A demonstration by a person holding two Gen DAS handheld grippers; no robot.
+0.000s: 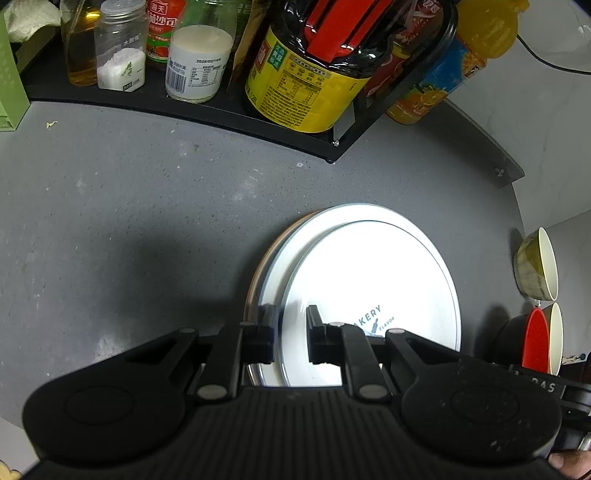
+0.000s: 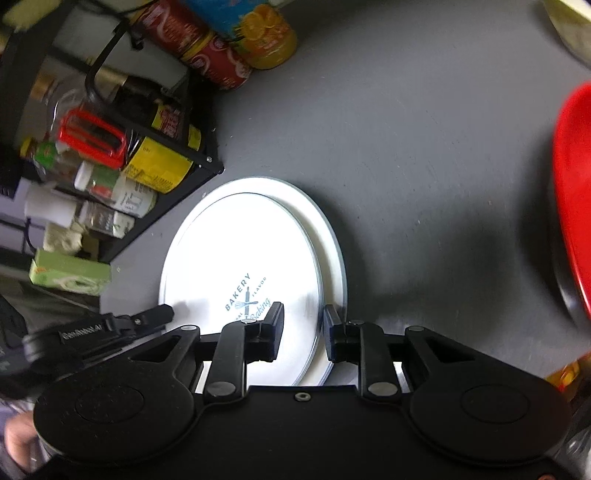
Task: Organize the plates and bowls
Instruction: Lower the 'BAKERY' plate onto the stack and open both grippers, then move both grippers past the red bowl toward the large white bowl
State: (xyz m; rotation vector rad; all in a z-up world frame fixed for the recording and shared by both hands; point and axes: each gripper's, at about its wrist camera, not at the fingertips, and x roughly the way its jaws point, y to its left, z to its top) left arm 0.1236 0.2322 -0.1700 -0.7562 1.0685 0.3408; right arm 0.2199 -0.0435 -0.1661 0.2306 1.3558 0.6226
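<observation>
A stack of plates lies on the grey counter: a white plate marked BAKERY (image 1: 373,280) (image 2: 243,254) on top of a larger white plate (image 1: 321,225) (image 2: 328,236), with a brown rim (image 1: 255,280) beneath. My left gripper (image 1: 290,325) is open, its jaws straddling the left edge of the top plate. My right gripper (image 2: 303,325) is open, its jaws straddling the right edge of the same plate. A red bowl (image 1: 535,339) (image 2: 572,199) and a green-patterned bowl (image 1: 535,264) stand at the right.
A black rack (image 1: 207,107) (image 2: 173,184) at the back holds a large soy sauce bottle (image 1: 306,74), jars and bottles. An orange drink bottle (image 1: 443,81) (image 2: 266,33) stands beside it. A green box (image 2: 70,273) sits at the left. The left gripper's tip (image 2: 155,317) shows in the right wrist view.
</observation>
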